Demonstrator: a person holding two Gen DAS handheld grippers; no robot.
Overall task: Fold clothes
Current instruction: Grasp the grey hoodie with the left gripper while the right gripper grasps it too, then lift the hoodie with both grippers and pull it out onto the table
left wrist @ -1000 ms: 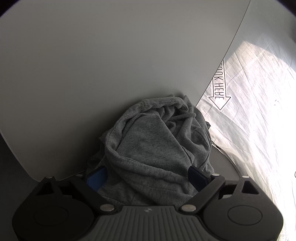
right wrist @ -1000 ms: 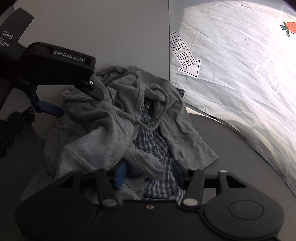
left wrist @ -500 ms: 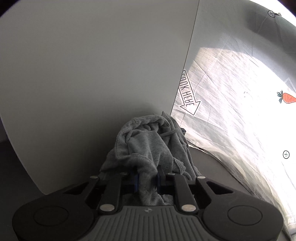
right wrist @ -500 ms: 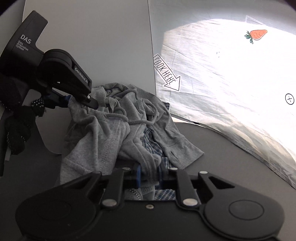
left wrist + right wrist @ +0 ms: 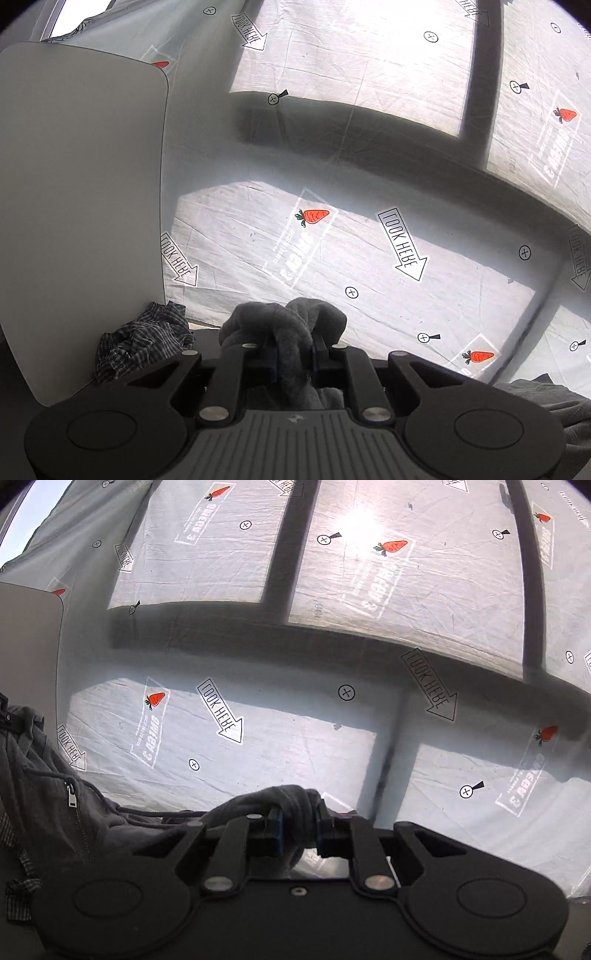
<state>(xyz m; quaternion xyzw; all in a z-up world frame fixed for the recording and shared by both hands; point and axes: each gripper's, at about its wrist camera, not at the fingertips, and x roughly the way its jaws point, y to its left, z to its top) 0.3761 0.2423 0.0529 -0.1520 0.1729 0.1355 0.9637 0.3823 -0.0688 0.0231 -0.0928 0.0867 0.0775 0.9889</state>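
The grey hoodie [image 5: 291, 325], a second ago heaped on the plaid garment [image 5: 144, 339], now hangs lifted, pinched by both the left gripper [image 5: 293, 356] and right gripper [image 5: 299, 829], ready for spreading.

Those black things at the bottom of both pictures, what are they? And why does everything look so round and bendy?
They are grabbers, a bit like big tongs. A person holds one in each hand, and each has a tiny camera looking forward along its two fingers. That camera has a very wide lens, which bends straight lines into curves.

One picture comes from the left gripper, the other from the right gripper. Both are squeezed shut on bunches of the same grey hoodie. In the right picture you can see its zipper and drawstring hanging to the left.

A checked garment lies crumpled on the dark surface, beside a plain white board.

Behind it all hangs a white sheet printed with carrots and arrows, with daylight shining through it.
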